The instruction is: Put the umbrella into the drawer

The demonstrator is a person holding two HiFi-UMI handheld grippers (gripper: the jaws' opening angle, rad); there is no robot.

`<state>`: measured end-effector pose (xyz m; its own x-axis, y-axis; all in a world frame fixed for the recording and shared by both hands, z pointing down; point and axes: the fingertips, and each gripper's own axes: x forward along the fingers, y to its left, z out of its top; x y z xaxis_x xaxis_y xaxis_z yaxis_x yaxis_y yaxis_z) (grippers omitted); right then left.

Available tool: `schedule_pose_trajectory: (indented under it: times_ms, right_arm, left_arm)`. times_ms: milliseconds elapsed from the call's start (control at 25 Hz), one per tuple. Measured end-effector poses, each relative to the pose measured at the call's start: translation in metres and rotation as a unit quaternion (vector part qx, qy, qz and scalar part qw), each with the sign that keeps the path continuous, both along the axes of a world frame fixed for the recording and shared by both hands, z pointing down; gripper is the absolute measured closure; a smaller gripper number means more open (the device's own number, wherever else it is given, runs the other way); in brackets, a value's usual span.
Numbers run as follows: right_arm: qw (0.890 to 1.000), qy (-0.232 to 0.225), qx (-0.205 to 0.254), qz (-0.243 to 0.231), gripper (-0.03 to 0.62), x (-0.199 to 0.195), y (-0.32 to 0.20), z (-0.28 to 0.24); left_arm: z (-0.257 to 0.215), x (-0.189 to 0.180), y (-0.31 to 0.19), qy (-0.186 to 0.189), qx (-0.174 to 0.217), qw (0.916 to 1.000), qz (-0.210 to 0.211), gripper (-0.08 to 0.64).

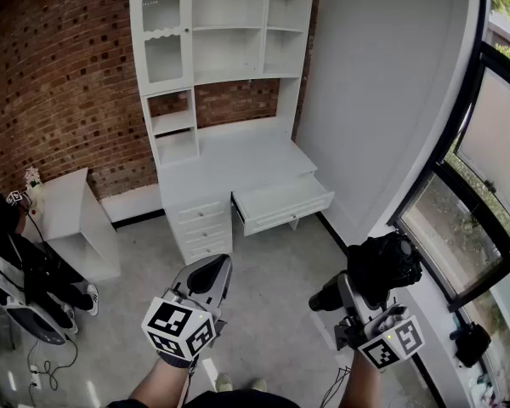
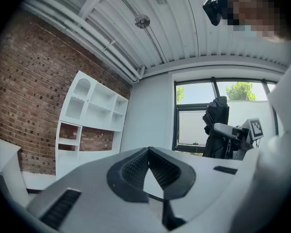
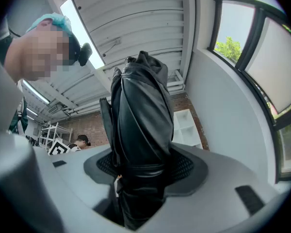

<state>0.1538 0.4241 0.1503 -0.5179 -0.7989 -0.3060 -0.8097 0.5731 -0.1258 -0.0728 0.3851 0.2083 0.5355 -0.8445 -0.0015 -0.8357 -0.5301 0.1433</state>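
Right tool (image 3: 143, 165) clamped on folded black umbrella (image 3: 140, 106), bundle crossing between pads. Held low at right in head view, well apart from white desk (image 1: 238, 164). Left tool (image 2: 148, 152) empty, tips pressed together, level, at left. Desk drawer (image 1: 291, 214) pulled out, open. Shelf hutch (image 1: 229, 32) above desk, against brick wall (image 1: 59, 75).

The open drawer (image 1: 287, 214) juts from the desk (image 1: 238, 164), shelf unit (image 1: 68, 204) to its left.
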Motion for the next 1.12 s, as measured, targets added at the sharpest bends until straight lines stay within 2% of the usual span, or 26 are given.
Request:
schedule_pose_trajectory:
  times_ms: [600, 1120]
  right_arm:
    - [1.000, 0.012, -0.011, -0.018, 0.347, -0.006, 0.005, 0.008]
    - [1.000, 0.008, -0.019, -0.023, 0.347, 0.031, -0.002, 0.017]
  left_arm:
    - [0.005, 0.008, 0.010, 0.008, 0.000, 0.9999, 0.006, 0.554]
    - [0.005, 0.043, 0.012, -0.008, 0.002, 0.9999, -0.007, 0.554]
